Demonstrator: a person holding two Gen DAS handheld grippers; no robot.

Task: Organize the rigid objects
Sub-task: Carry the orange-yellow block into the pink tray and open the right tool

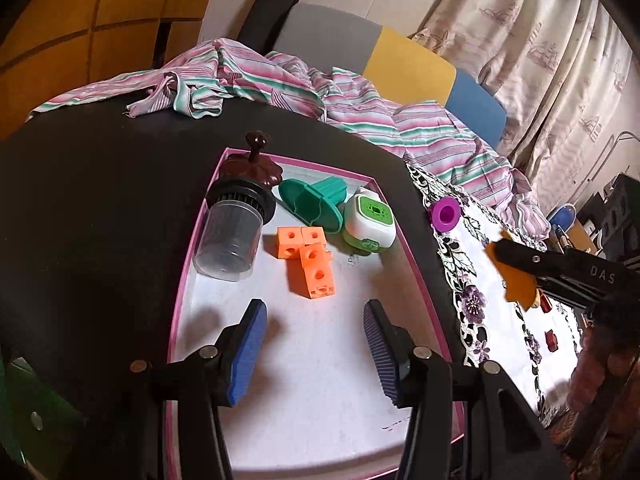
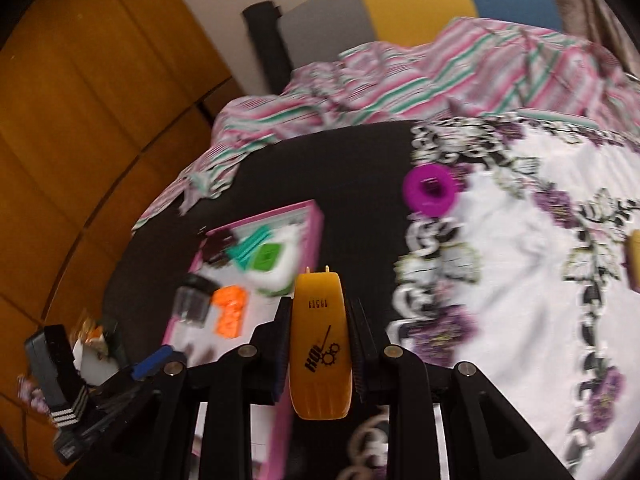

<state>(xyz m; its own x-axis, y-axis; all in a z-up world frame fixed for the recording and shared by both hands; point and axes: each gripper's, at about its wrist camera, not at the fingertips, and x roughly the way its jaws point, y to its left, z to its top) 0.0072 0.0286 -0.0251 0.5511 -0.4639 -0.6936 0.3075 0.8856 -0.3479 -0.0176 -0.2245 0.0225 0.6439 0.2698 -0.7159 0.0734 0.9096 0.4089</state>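
Observation:
A pink-rimmed white tray (image 1: 416, 264) on the black table holds a clear jar (image 1: 230, 240) with a dark brown lid, a green funnel-shaped piece (image 1: 312, 204), a white and green device (image 1: 370, 222) and joined orange cubes (image 1: 310, 258). My left gripper (image 1: 314, 312) hangs open over the tray's near part with nothing between its blue pads. My right gripper (image 2: 320, 304) is shut on a yellow-orange plastic piece (image 2: 320, 340) with black print, above the table just right of the tray (image 2: 316, 220). In the left wrist view that piece (image 1: 516, 280) looks gear-edged. A purple ring (image 2: 430, 190) lies on the flowered cloth.
A white flowered cloth (image 2: 520, 264) covers the table's right part, with small red cubes (image 1: 551, 338) and a yellow item (image 2: 634, 256) on it. A striped pink and green cloth (image 1: 280, 80) is bunched along the far edge. A grey, yellow and blue chair back (image 1: 400, 60) stands behind.

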